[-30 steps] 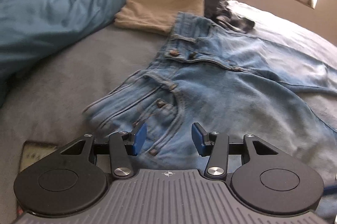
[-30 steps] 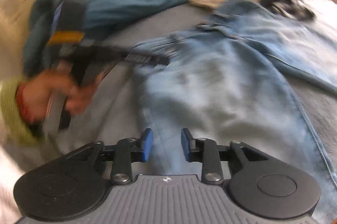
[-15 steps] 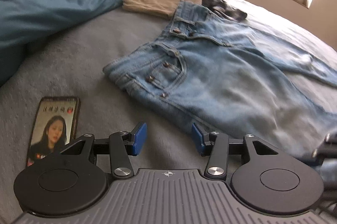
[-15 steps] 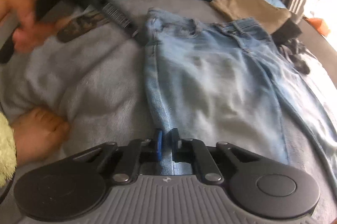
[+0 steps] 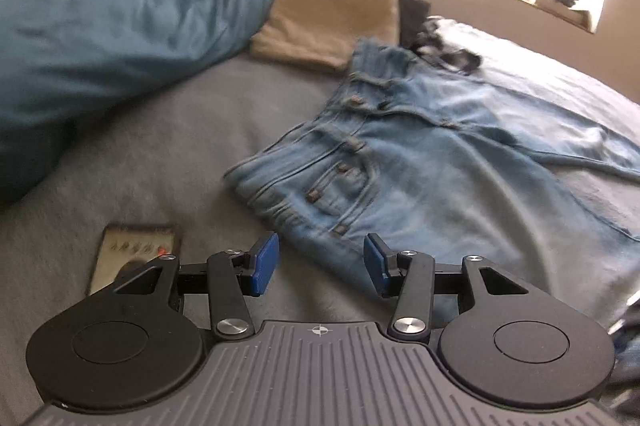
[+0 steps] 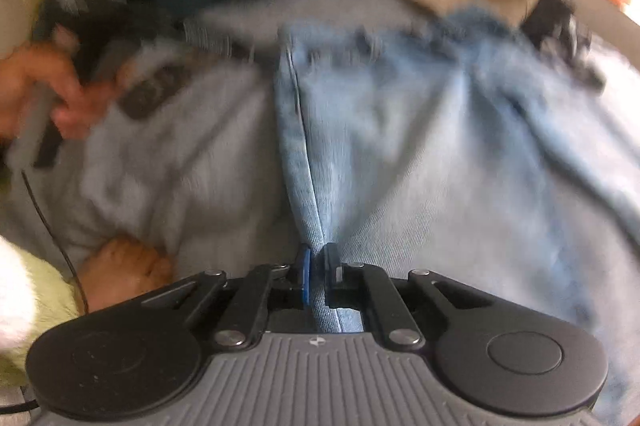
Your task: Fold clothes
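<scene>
Light blue jeans [image 5: 432, 161] lie spread on the grey bedsheet [image 5: 168, 145], waistband toward the far left. My left gripper [image 5: 318, 260] is open and empty, low over the sheet just short of the jeans' near waistband corner. My right gripper [image 6: 316, 266] is shut on the side seam edge of the jeans [image 6: 400, 153], which rises into a ridge at the jaws. The left gripper also shows, blurred, in the right wrist view [image 6: 92, 37], held by a hand.
A phone [image 5: 132, 250] lies on the sheet left of my left gripper. A folded tan garment [image 5: 332, 17] and dark clothes [image 5: 436, 37] lie beyond the jeans. A teal duvet [image 5: 104, 17] is heaped at left. A bare foot [image 6: 124, 270] rests near my right gripper.
My right gripper closed on the jeans' side seam and has lifted it into a ridge. My left gripper pulled back from the waistband, then moved a little closer again, still open.
</scene>
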The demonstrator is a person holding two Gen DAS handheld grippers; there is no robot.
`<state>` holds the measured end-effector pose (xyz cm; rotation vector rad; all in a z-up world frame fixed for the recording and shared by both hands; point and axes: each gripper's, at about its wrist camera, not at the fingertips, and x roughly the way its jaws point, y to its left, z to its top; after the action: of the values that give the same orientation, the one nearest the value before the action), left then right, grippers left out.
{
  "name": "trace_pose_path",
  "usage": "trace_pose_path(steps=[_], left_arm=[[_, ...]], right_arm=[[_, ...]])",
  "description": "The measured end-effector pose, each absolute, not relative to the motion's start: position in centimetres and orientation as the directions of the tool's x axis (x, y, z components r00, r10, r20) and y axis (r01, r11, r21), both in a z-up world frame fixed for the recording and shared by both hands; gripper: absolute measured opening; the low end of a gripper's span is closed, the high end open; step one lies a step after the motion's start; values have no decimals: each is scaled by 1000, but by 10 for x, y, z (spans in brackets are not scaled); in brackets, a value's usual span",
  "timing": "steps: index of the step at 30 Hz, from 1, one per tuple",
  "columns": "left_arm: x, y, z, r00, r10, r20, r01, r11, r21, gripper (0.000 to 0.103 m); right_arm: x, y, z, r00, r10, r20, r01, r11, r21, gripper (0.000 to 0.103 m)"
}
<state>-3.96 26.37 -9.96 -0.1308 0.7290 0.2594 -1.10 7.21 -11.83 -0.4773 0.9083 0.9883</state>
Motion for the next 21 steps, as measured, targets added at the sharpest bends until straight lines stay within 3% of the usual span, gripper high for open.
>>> trace_pose_path(steps=[2,4,5,8,17,20,21], left_arm=[[-32,252,-100,730,138,-669,-221,974,-41,47],[-24,235,-103,739,91,-667,-151,988,-32,47],[-21,226,-106,743,73,-665,-117,993,-22,47],[-12,206,-120,735,49,-676,-54,998,14,47],[-5,207,-138,703,72,-708,-64,997,39,48],[-6,207,-136,700,74,-710,-66,997,39,48],[-6,208,-136,699,74,-711,-66,997,39,48]], right_arm=[[-13,71,-124,244,512,-824,-856,512,65,14],[-12,65,-123,231,545,-806,-843,526,114,37],[-10,60,-120,218,571,-791,-834,530,152,39],[2,41,-108,234,616,-752,-786,576,227,39],[73,-37,-100,439,621,-649,-483,772,412,35],[97,-33,-120,419,607,-675,-456,784,422,32],[102,-32,-126,441,556,-705,-434,819,375,24]])
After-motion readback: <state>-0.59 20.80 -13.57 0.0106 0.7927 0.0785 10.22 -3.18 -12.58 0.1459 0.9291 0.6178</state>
